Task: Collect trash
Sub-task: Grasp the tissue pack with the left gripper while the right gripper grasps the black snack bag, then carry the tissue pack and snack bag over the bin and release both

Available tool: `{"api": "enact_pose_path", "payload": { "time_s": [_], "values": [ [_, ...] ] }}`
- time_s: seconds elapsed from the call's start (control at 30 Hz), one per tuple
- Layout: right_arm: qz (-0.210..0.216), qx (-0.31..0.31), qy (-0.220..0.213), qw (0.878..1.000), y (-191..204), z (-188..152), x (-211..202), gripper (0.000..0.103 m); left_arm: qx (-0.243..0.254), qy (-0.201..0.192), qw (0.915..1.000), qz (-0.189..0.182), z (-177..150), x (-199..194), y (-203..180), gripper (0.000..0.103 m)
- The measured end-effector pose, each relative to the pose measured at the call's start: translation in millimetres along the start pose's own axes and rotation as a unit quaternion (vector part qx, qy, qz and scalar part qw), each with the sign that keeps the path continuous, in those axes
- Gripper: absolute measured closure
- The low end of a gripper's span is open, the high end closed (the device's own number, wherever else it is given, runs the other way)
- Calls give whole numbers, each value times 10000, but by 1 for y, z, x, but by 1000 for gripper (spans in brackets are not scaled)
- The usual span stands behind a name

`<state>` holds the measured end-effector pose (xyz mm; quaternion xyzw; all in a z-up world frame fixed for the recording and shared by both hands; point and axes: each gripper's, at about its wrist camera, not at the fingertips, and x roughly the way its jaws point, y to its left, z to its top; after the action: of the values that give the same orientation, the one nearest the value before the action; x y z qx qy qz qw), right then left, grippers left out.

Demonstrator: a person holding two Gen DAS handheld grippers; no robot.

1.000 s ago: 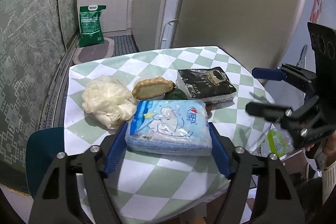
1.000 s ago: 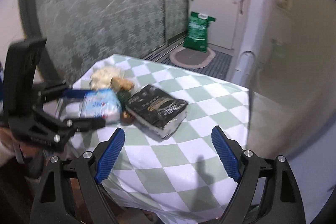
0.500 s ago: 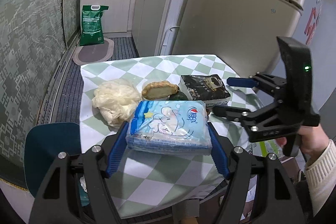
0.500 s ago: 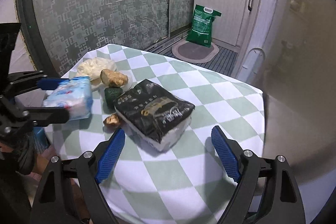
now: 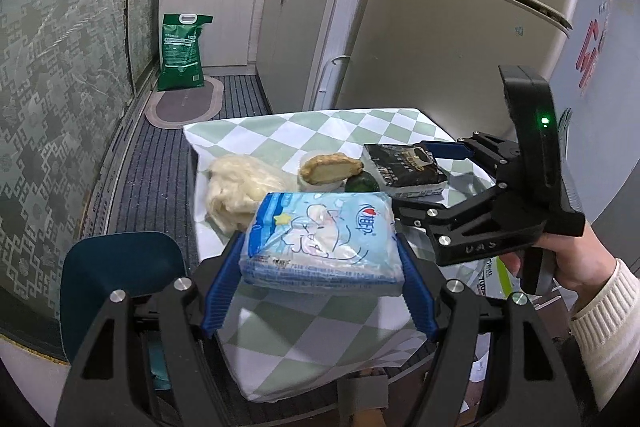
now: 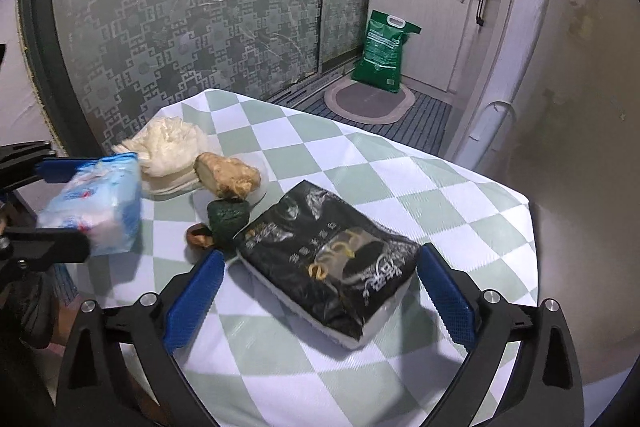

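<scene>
The left gripper [image 5: 320, 267] is clamping the blue tissue pack [image 5: 322, 241] just above the table [image 6: 360, 155], while the right gripper [image 6: 316, 291] is straddling the black packet [image 6: 332, 267] with jaws wide, so it should be closing squarely across the packet's sides.

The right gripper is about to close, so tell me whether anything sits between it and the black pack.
Nothing visible does. The right gripper is open around the black plastic pack; the dark green ball lies beside its left finger.
</scene>
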<state>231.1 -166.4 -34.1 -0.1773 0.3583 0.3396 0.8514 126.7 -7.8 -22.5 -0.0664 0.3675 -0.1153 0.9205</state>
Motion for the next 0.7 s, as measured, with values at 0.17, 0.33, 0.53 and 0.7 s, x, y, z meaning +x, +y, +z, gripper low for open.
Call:
{"api": "enact_pose_path", "payload": {
  "time_s": [0.17,0.33,0.53,0.7],
  "values": [
    [2,128,41,9999,-2,2,5,5,-53,-8,10000,28,-2,-5,8,29],
    [31,186,45,9998,-4,5,3,19,-58,-59,10000,35,-3,-12,15,29],
    [-169,208,75,9996,1,9,-3,22,-138,-192,9997,65,-2,-23,23,29],
    [-310,223,-130,9992,5,22,-21,22,-204,-316,9992,128,-2,-35,34,29]
  ]
}}
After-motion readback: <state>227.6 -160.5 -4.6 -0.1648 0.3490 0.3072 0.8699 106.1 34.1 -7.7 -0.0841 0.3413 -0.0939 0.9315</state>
